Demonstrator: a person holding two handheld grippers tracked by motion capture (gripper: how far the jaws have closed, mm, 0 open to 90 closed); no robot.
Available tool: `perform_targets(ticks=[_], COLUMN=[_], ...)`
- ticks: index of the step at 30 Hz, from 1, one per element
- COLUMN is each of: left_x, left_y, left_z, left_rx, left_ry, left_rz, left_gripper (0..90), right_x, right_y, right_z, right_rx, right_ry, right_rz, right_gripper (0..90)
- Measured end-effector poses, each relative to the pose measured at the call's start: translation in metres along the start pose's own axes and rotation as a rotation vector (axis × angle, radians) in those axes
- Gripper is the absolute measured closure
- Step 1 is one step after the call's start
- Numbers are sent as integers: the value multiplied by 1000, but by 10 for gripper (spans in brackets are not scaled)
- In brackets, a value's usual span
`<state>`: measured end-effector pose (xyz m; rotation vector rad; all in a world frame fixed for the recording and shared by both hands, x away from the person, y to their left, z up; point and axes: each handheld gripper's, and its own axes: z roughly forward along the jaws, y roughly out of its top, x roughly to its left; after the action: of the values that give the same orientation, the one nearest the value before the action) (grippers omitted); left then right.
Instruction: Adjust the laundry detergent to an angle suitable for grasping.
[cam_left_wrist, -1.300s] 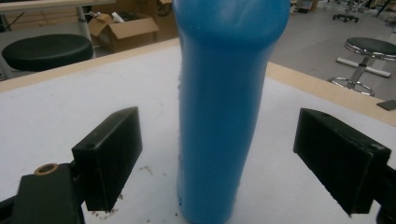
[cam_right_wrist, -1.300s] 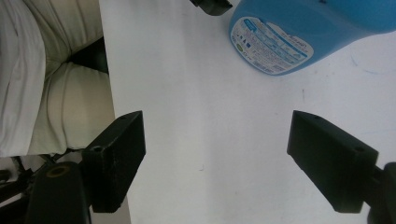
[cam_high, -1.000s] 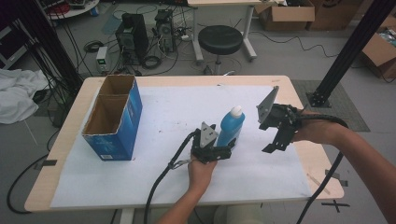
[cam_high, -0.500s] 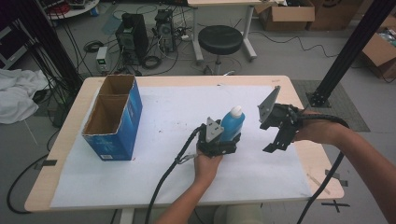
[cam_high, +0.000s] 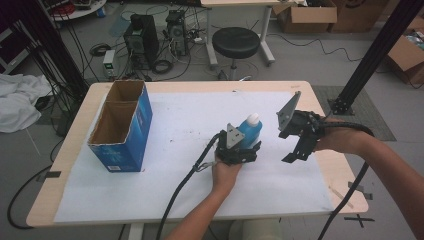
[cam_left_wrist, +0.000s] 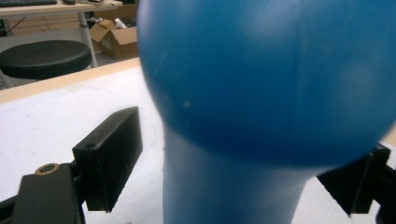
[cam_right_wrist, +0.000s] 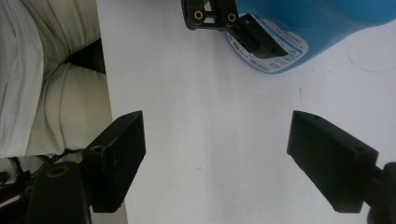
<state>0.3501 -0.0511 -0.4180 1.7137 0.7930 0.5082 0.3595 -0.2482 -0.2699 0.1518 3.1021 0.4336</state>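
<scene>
Centre-right of the high view, left gripper (cam_high: 248, 148) has moved up around the blue bottle (cam_high: 248, 128); jaws flank it, not clamped yet. Right gripper (cam_high: 294, 152) hangs spread nearby. Next: squeeze, prob.

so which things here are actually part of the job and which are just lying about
In the job:
- blue bottle, standing on the table between the left gripper's open jaws
- right gripper, open, held off to the bottle's right
- possibly the blue box, open-topped

Lying about:
- black stool
- computer towers on the floor
- cardboard boxes
- white cloth
</scene>
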Motion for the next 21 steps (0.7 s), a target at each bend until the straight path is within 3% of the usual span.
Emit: perform_targets(ticks=[21], left_x=[2], left_y=[-1], left_z=[2], left_rx=[-3], left_ry=[-3], left_rz=[14], left_gripper=[223], right_x=[0], right_y=[-2], right_z=[-1], right_rx=[-1], right_ry=[-3], right_rz=[4], right_gripper=[193])
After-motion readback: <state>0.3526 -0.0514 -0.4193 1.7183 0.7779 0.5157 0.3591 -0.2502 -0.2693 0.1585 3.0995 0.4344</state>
